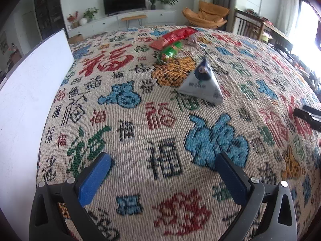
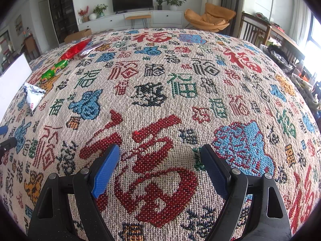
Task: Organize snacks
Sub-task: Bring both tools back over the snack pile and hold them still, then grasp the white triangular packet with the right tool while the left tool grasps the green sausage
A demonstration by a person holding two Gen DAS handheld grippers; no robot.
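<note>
The snacks lie scattered on the woven cloth point(image 1: 140, 120), and the white pyramid packet point(image 1: 201, 84) serves as the landmark. Beyond it sits a green packet point(image 1: 170, 51), and further beyond that a red packet point(image 1: 173, 37), with a small pale wrapper point(image 1: 192, 40) beside the red one; what that wrapper holds is too blurred to tell. To the left of the pyramid packet stands a white box point(image 1: 30, 92), probably where the snacks belong.

The left gripper point(image 1: 163, 160) hovers short of the pyramid packet with its fingers spread wide and empty, likely lined up to take that nearest snack first. The right gripper point(image 2: 160, 150) hangs well to the right of the pyramid packet point(image 2: 33, 96), fingers also wide with nothing between them, kept clear of the left gripper's path.
</note>
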